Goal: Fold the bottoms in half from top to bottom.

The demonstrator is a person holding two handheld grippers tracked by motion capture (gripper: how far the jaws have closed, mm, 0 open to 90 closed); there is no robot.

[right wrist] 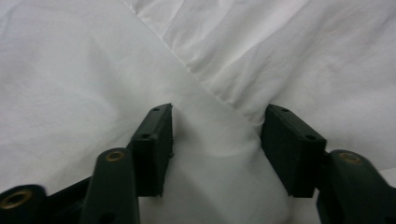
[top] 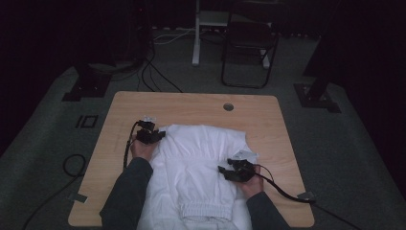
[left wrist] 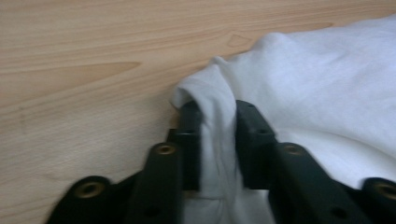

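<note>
High view: a white garment (top: 198,163) lies spread on the wooden counter (top: 268,124), its ribbed hem at the near edge between the person's two dark sleeves. The left tool (top: 158,136) sits at the garment's far left corner, held by the left hand (top: 142,148), with its cable looping back along the counter toward the near side. The right tool (top: 224,169) rests on the right half of the cloth, held by the right hand (top: 251,184); its cable trails off to the right toward the counter's near right corner. A round hole (top: 228,107) shows in the counter near its far edge. Beyond the counter stand a dark folding chair (top: 249,48) and a white post (top: 196,33) on a grey floor.

Left gripper view: the left tool (left wrist: 215,116) pinches a raised fold of the white garment (left wrist: 327,79) between its two black jaws, which are drawn close with cloth filling the gap. Bare counter (left wrist: 93,70) lies to the left and beyond the fold.

Right gripper view: the right tool (right wrist: 217,116) has its jaws spread wide apart over the white garment (right wrist: 70,84), tips touching or just above the cloth. A diagonal seam or folded edge (right wrist: 201,77) runs between the jaws, and nothing is caught between them.
</note>
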